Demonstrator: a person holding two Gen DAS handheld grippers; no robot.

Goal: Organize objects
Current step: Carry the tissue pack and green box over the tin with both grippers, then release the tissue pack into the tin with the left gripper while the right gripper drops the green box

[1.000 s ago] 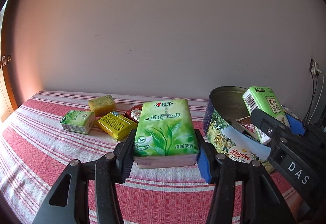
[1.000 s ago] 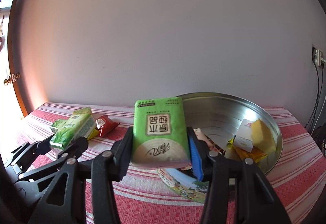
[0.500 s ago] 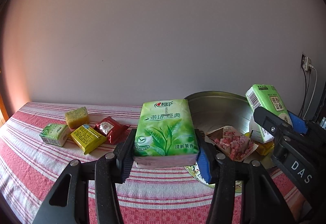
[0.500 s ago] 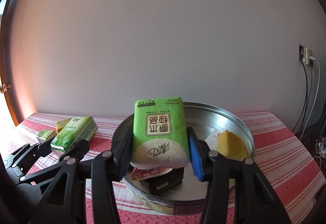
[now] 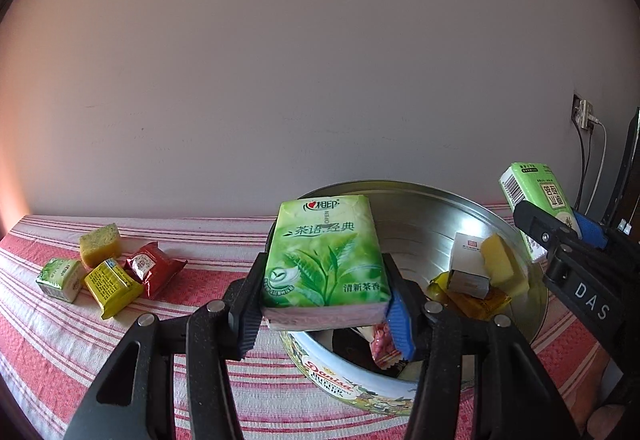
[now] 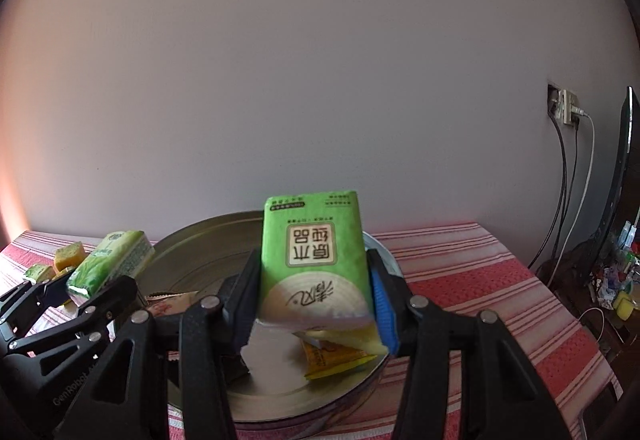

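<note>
My left gripper [image 5: 326,314] is shut on a green tea-leaf tissue pack [image 5: 325,260] and holds it over the near left rim of a round metal cookie tin [image 5: 424,215]. My right gripper [image 6: 314,310] is shut on a second green tissue pack [image 6: 314,256] and holds it above the tin [image 6: 192,252]. It also shows in the left wrist view [image 5: 536,207], over the tin's right side. The tin holds a yellow sponge [image 5: 502,266], a small white box [image 5: 466,264], orange packets and a pink snack.
On the red striped cloth [image 5: 200,320] left of the tin lie a yellow sponge [image 5: 100,250], a small green pack [image 5: 60,278], a yellow packet [image 5: 112,288] and a red packet [image 5: 154,272]. A wall socket with cables [image 6: 566,107] is at right.
Both grippers have moved right with their packs, from beside the tin to over it. The loose items on the cloth have slid left in view.
</note>
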